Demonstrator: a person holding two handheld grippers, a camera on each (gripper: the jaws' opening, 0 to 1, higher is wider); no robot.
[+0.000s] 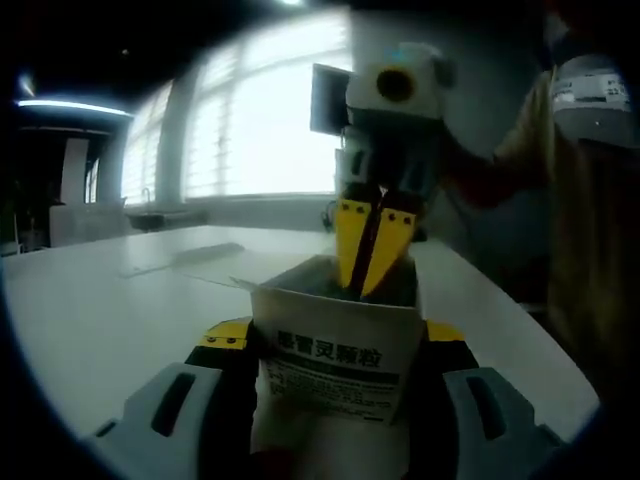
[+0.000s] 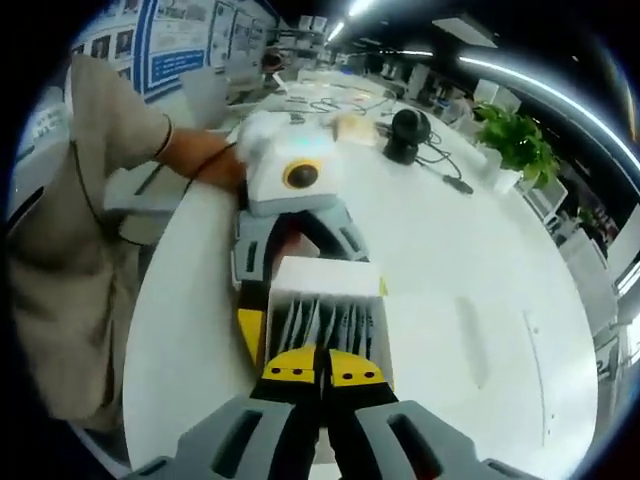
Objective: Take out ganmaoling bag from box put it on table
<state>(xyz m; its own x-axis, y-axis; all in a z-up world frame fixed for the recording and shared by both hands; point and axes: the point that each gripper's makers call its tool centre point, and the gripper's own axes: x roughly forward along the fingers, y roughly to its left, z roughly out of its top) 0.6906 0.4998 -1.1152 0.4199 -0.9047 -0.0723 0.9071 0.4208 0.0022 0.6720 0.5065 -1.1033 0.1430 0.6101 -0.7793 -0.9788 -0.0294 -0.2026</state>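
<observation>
Between the left gripper (image 1: pixel 335 345) jaws sits the clamped box (image 1: pixel 335 350), while the right gripper (image 2: pixel 322 372), jaws nearly together, dips among the sachets (image 2: pixel 320 325); pinch one ganmaoling bag and lift straight.

box (image 1: pixel 335 350) reads 感冒灵颗粒

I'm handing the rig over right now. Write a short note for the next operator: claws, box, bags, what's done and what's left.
Left claw: closed on the box, holding it upright by its sides on the white table.
Right claw: tips together, dipped into the open top of the box among the ganmaoling bags. Whether it grips one, I cannot tell.
Done: box opened and steadied, right claw inside.
Left: pinch one bag, lift it out, lay it on the table beside the box.
</observation>
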